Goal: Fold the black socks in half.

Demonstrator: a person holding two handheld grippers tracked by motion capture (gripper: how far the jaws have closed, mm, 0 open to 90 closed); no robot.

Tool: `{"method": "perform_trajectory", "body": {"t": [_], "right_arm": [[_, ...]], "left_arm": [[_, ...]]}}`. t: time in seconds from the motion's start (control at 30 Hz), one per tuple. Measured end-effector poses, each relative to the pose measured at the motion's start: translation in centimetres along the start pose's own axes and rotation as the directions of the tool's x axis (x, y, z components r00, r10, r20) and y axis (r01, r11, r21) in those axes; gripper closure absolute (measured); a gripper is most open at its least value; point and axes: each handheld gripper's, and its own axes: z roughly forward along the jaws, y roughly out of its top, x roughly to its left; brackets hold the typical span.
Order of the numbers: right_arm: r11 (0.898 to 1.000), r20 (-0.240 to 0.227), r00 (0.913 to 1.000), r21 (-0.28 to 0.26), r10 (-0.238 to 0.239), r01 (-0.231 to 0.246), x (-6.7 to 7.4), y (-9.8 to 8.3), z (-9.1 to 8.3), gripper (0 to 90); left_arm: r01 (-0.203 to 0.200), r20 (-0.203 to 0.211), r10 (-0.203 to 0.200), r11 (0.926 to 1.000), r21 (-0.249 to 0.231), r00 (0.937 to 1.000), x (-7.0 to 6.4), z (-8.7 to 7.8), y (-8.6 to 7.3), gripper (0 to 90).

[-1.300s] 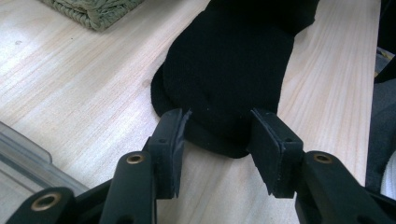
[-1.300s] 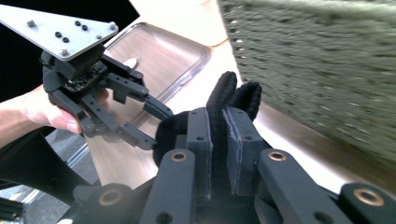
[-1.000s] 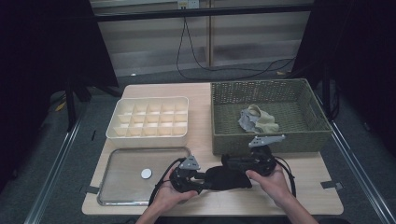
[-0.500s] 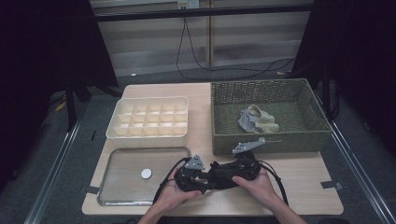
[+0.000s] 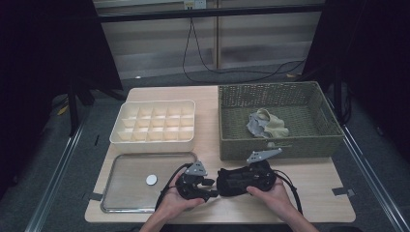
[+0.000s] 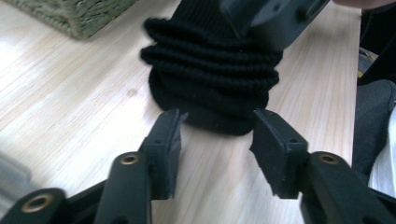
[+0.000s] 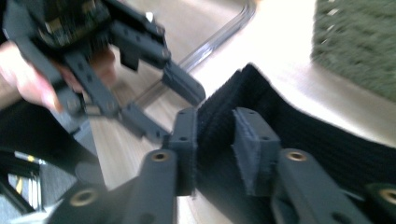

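Two hand-held grippers meet at the black sock (image 6: 212, 70): right (image 7: 219, 140) pinching its cuff, left (image 6: 217, 140) open just short.

1. in the high view we see the table (image 5: 309, 188) lit evenly from above while the surroundings stay near black.
2. the steel tray (image 5: 125, 193) shows a dull sheen.
3. our left gripper view is sharp, with glare at its left edge.
4. our right gripper view is smeared by motion blur, its background overexposed.

dark room, grey floor (image 5: 58, 193), pale wall panels (image 5: 159, 43), black cable (image 5: 193, 53)
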Motion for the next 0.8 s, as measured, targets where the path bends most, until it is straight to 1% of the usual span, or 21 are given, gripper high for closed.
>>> {"method": "perform_trajectory", "body": {"t": [0.07, 0.1, 0.13, 0.17, 0.27, 0.3, 0.33, 0.37, 0.4, 0.43, 0.47, 0.5, 0.53, 0.57, 0.67, 0.7, 0.8], "right_arm": [[1.0, -0.002, 1.0, 0.02, -0.006, 0.006, 0.2, -0.1, 0.6, 79.0], [0.999, -0.003, 0.9999, 0.033, -0.012, 0.012, 0.3, -0.1, 0.9, 80.1], [0.999, -0.002, 0.9999, 0.038, -0.014, 0.014, 0.3, -0.2, 1.2, 80.3], [0.999, -0.011, 0.9999, 0.041, 0.002, -0.002, 0.2, -0.3, 1.7, 81.0], [0.999, -0.01, 0.9999, 0.053, 0.01, -0.009, 0.1, -0.4, 2.1, 81.8], [0.998, -0.002, 1.0, 0.064, 0.007, -0.007, 0.1, -0.6, 2.3, 82.2], [0.998, 0.004, 1.0, 0.066, 0.0, 0.0, 0.1, -0.9, 2.6, 83.4], [0.998, 0.004, 1.0, 0.066, 0.0, 0.0, 0.1, -0.9, 2.6, 83.4], [0.998, 0.0, 1.0, 0.061, 0.005, -0.005, 0.0, -1.0, 2.6, 83.3], [0.998, -0.002, 0.9999, 0.055, 0.011, -0.011, -0.1, -1.1, 2.6, 81.8], [0.998, -0.002, 0.9999, 0.055, 0.011, -0.011, -0.1, -1.1, 2.6, 81.8], [0.999, -0.005, 0.9999, 0.053, 0.011, -0.011, -0.1, -1.1, 2.5, 80.4], [0.999, -0.005, 0.9999, 0.05, 0.014, -0.013, -0.1, -1.0, 2.3, 77.8], [0.999, -0.005, 0.9999, 0.05, 0.014, -0.013, -0.1, -1.0, 2.3, 77.8], [0.999, -0.022, 0.9991, 0.032, 0.035, -0.034, -0.3, -1.0, 1.6, 70.7], [0.999, -0.027, 0.9988, 0.027, 0.04, -0.04, -0.4, -1.0, 1.4, 69.7], [0.999, -0.028, 0.9982, 0.004, 0.054, -0.054, -0.7, -1.0, 0.4, 66.6]], "left_arm": [[0.013, -0.007, -0.013, 0.9999, -0.005, 0.9999, 0.2, -0.2, -0.1, 56.5], [0.007, -0.005, -0.008, 1.0, -0.004, 1.0, 0.4, -0.3, -0.2, 58.3], [0.012, -0.005, -0.012, 0.9999, -0.007, 0.9999, 0.4, -0.4, -0.2, 60.7], [0.008, -0.004, -0.008, 1.0, 0.005, 1.0, 0.5, -0.5, -0.3, 62.0], [0.011, 0.0, -0.011, 0.9999, -0.001, 0.9999, 0.5, -0.5, -0.3, 63.1], [0.018, 0.001, -0.018, 0.9998, -0.007, 0.9998, 0.4, -0.5, -0.3, 63.2], [0.016, 0.001, -0.016, 0.9998, -0.008, 0.9999, 0.5, -0.6, -0.3, 63.2], [0.022, 0.001, -0.022, 0.9996, -0.015, 0.9998, 0.5, -0.6, -0.3, 63.2], [0.024, 0.001, -0.024, 0.9997, -0.01, 0.9997, 0.4, -0.7, -0.2, 63.2], [0.028, 0.007, -0.028, 0.9993, -0.023, 0.9996, 0.4, -0.7, -0.2, 63.2], [0.026, 0.002, -0.026, 0.9995, -0.015, 0.9996, 0.3, -0.8, -0.1, 63.2], [0.028, 0.006, -0.028, 0.9992, -0.03, 0.9996, 0.3, -0.8, -0.1, 63.2], [0.028, 0.004, -0.028, 0.9992, -0.027, 0.9996, 0.3, -0.9, 0.0, 63.2], [0.029, 0.009, -0.029, 0.9989, -0.036, 0.9995, 0.3, -1.0, 0.1, 63.2], [0.029, 0.013, -0.029, 0.9978, -0.059, 0.9995, 0.3, -1.3, 0.5, 63.1], [0.024, 0.01, -0.023, 0.9978, -0.062, 0.9997, 0.3, -1.3, 0.6, 63.1], [0.026, 0.015, -0.025, 0.9968, -0.076, 0.9996, 0.1, -1.3, 0.9, 62.3]]}}
